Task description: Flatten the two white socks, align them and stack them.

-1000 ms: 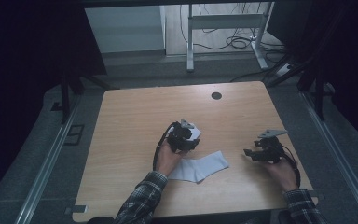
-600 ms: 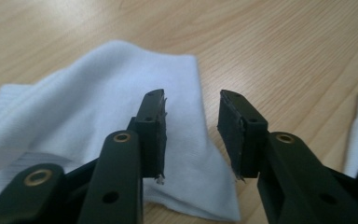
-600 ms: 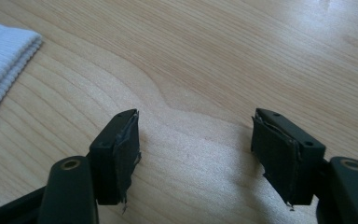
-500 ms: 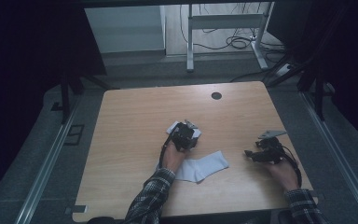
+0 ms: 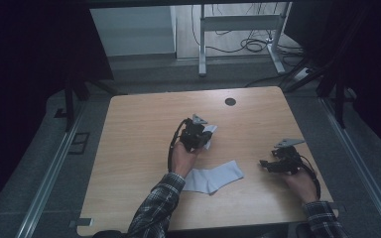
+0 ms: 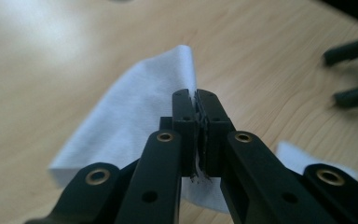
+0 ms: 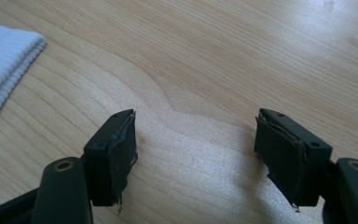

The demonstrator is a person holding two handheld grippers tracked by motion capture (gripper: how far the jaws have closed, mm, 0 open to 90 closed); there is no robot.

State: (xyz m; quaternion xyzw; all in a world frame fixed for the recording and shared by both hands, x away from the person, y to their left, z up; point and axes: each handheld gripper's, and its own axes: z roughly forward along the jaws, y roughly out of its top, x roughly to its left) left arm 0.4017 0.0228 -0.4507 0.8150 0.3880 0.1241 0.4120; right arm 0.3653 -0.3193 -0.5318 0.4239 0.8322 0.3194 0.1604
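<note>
My left gripper (image 5: 204, 135) (image 6: 196, 97) is over the middle of the wooden table (image 5: 139, 129). It is shut on the edge of a white cloth (image 5: 211, 131) (image 6: 135, 107), which hangs from the pinched jaws down to the tabletop. The jaws have just been closing on it. A second white piece, ribbed like a sock (image 5: 213, 176) (image 7: 4, 51), lies flat on the table near the person's left forearm. My right gripper (image 5: 266, 164) (image 7: 196, 140) rests low at the table's right side. It is open over bare wood, and its jaws have just been opening with nothing between them.
A dark round hole (image 5: 230, 101) sits near the table's far edge. Beyond that edge are a metal frame and cables (image 5: 248, 44) on the floor. Dark rails run along both sides of the table.
The left gripper has lifted slightly and pulled the white cloth up with it. The right hand and the flat sock have stayed where they were.
</note>
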